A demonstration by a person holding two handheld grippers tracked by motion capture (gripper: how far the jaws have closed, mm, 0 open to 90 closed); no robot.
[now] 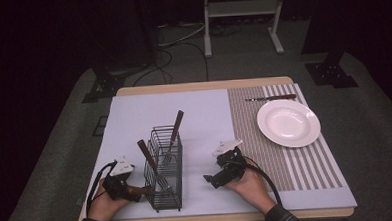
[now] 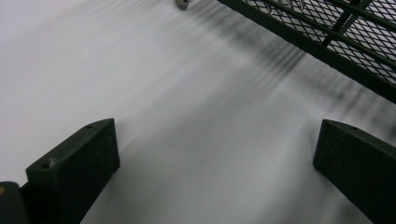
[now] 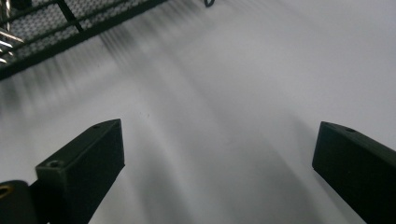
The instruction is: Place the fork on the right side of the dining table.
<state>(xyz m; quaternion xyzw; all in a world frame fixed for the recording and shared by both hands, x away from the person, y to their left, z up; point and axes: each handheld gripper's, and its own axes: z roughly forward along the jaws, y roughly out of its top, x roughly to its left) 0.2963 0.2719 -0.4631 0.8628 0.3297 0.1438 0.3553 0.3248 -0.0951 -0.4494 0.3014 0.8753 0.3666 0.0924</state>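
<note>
Two open grippers, left gripper [image 1: 129,189] and right gripper [image 1: 214,179], beside one wire caddy [image 1: 165,178] with two utensils [image 1: 174,126].

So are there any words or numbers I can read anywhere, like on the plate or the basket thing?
None: no words, numbers or signs can be read in these pictures.
White plate: plain, nothing printed on it.
Black wire basket: bare wire and mesh, no label.
Striped mat: just stripes, no writing.
Left gripper and right gripper: plain black jaws, no marks.
</note>
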